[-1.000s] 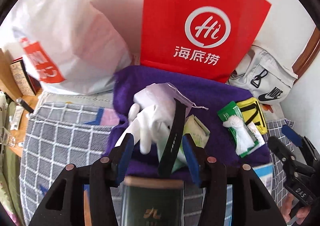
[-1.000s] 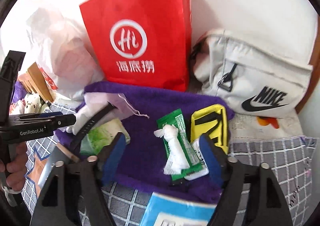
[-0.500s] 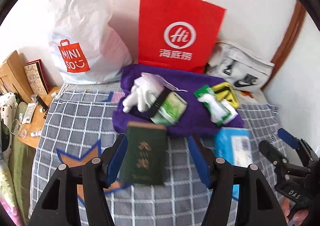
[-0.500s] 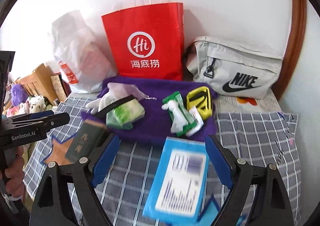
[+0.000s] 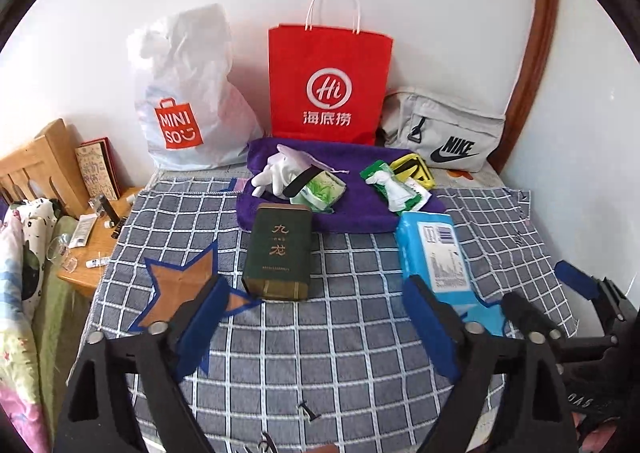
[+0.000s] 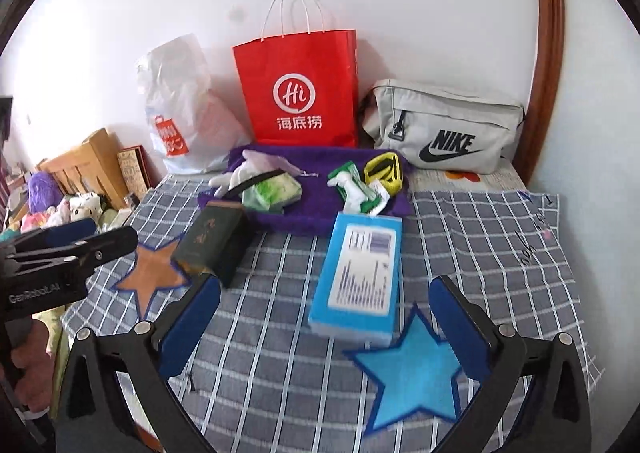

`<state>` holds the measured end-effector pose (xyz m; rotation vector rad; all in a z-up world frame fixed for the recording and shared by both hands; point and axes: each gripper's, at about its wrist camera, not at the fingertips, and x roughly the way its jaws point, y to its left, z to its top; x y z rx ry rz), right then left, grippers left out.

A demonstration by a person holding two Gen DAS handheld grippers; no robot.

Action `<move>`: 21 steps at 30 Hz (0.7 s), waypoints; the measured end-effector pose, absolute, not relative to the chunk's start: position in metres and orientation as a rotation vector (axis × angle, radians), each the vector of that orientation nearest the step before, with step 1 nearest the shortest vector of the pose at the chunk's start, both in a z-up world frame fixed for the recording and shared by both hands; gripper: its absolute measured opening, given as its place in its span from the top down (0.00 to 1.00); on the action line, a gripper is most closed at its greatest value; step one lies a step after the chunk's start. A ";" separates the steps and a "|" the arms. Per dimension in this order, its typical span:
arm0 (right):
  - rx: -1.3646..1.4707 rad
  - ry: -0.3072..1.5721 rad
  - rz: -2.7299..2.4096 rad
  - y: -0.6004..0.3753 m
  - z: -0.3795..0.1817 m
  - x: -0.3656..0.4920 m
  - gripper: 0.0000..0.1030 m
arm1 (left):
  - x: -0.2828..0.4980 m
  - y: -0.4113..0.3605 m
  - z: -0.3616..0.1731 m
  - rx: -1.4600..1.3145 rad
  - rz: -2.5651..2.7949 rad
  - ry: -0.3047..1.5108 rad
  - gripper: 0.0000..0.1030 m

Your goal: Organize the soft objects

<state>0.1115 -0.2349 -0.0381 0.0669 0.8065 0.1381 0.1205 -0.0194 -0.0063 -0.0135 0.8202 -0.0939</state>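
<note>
A purple towel [image 5: 340, 219] lies at the back of the checked cloth. On it sit a white glove [image 5: 272, 173], a green tissue pack [image 5: 320, 193], a green wrapper with a white wad [image 5: 394, 189] and a yellow pouch [image 5: 412, 169]. A dark green box [image 5: 278, 253] and a blue packet [image 5: 434, 253] lie just in front of the towel. My left gripper [image 5: 316, 289] hovers short of the green box, its jaws opening and gripping nothing. My right gripper [image 6: 326, 289] hangs short of the blue packet [image 6: 358, 273], jaws opening and likewise gripping nothing.
Against the wall stand a white plastic bag [image 5: 188, 93], a red paper bag [image 5: 328, 85] and a grey Nike pouch [image 5: 444, 133]. A wooden bedside stand [image 5: 92, 249] with small items is on the left. Orange star [image 5: 180, 285] and blue star [image 6: 412, 369] patches mark the cloth.
Both grippers have pulled back and upward from the purple towel while their jaws widened. The green box and blue packet, earlier between the jaws, now lie free on the cloth.
</note>
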 end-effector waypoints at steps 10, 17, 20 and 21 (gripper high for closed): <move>0.072 0.753 0.059 -0.246 -0.017 0.053 0.00 | 0.061 -0.029 0.008 0.030 -0.077 0.757 0.06; 0.064 0.734 0.059 -0.246 -0.007 0.033 0.00 | 0.042 -0.026 0.016 0.028 -0.064 0.737 0.06; 0.072 0.727 0.058 -0.248 -0.005 0.028 0.00 | 0.037 -0.026 0.017 0.033 -0.066 0.732 0.06; 0.076 0.727 0.058 -0.248 -0.005 0.027 0.00 | 0.036 -0.027 0.017 0.036 -0.064 0.731 0.06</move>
